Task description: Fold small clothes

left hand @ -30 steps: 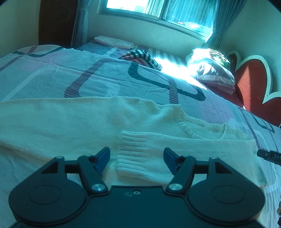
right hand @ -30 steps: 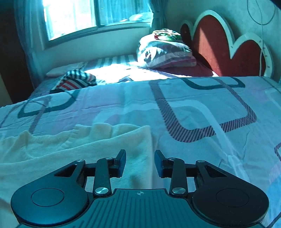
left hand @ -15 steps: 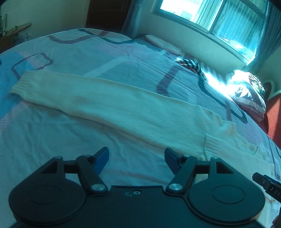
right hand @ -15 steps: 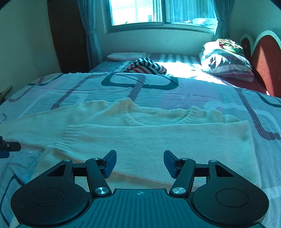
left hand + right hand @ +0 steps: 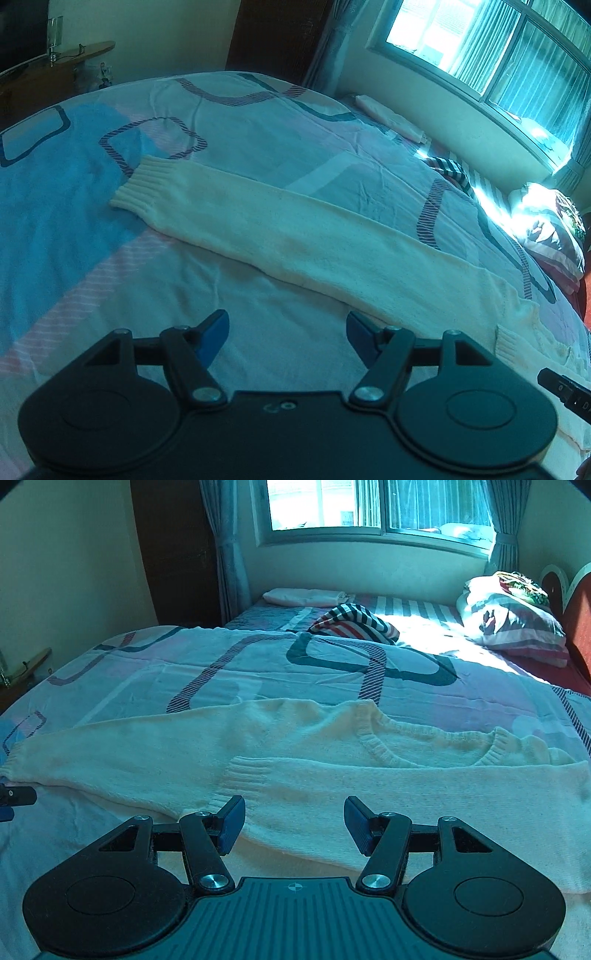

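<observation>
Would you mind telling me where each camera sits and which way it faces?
Left wrist: on the left gripper, angled down over the bed at the sweater sleeve stretched out; its open fingers show.
Right wrist: on the right gripper, facing the window across the sweater's collar; its open fingers show.
Shared: sweater, bed, window, striped garment, pillow.

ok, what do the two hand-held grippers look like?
Both match: left hand-held gripper and right hand-held gripper have black linkage arms on round black discs, silver pivot screws and blue finger pads. The right one's body is ribbed, with a small crosshair mark.
</observation>
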Demonstrator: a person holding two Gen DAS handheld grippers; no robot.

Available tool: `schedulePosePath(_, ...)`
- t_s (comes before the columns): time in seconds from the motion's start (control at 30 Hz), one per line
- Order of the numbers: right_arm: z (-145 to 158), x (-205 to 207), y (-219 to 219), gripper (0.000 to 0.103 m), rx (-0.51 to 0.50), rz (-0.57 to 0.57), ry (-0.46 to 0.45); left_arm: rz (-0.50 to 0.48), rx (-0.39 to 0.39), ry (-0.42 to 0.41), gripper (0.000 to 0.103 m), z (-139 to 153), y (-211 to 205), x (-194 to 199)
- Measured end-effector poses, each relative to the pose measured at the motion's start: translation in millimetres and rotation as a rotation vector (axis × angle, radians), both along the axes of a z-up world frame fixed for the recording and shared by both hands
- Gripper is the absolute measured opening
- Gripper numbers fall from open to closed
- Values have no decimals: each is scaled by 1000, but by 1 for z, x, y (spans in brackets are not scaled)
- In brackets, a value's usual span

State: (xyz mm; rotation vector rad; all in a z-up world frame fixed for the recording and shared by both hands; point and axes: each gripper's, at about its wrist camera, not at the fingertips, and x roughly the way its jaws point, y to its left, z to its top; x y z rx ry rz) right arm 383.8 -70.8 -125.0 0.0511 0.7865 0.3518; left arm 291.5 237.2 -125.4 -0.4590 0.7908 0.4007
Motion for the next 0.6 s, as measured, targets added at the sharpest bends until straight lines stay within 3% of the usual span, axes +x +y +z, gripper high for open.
schedulePosePath(0.27, -10, 13, 13, 59, -29, -34, 15, 32, -38, 3, 68, -10, 26, 7)
schedulePosePath(0.6, -30, 16, 17, 59, -56, -48, 53, 108, -221, -117, 70, -25, 69, 17)
